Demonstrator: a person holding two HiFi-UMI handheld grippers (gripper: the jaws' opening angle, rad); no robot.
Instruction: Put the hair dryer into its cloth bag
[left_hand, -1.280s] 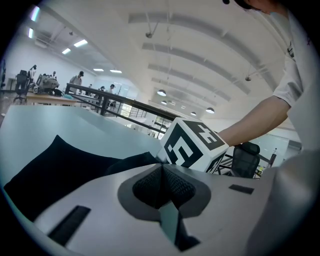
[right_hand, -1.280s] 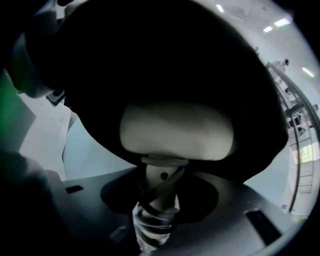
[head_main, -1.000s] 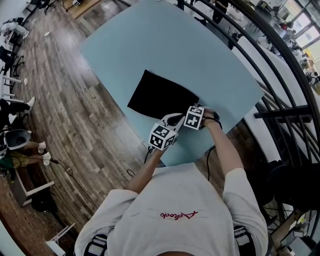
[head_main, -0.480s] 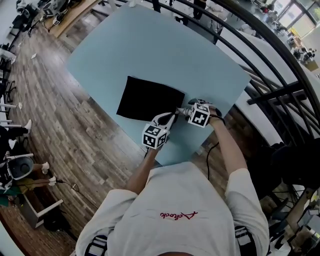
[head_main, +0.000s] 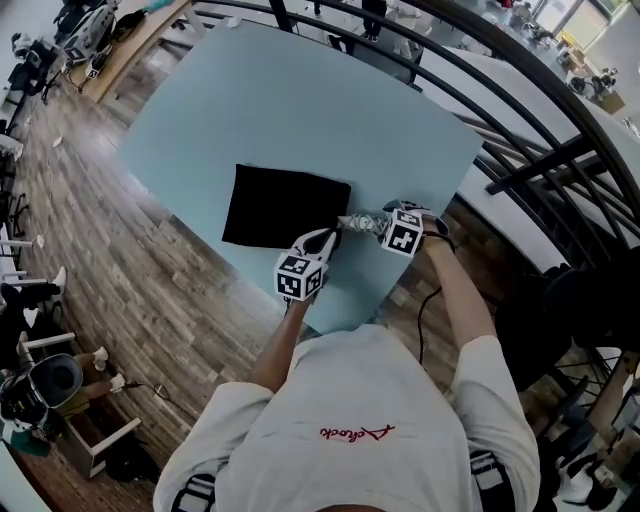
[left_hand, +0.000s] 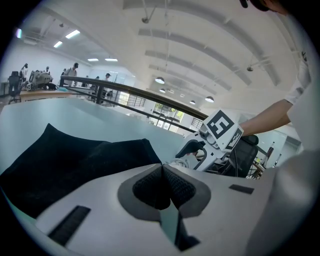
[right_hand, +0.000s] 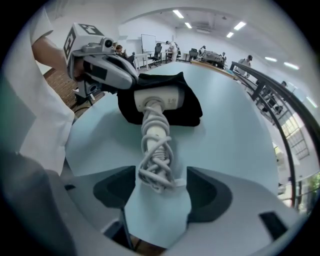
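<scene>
Blue table (head_main: 300, 110) holds white, cord-wrapped hair dryer (right_hand: 156, 102) partly in black bag (right_hand: 192, 111).

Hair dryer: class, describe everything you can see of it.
The hair dryer is white, glossy plastic, lying on the pale blue table. Its head sits inside the black cloth bag's mouth; the handle sticks out, its cord wound round it. The right gripper, jaws just opened, straddles the cord end without pressing.
</scene>
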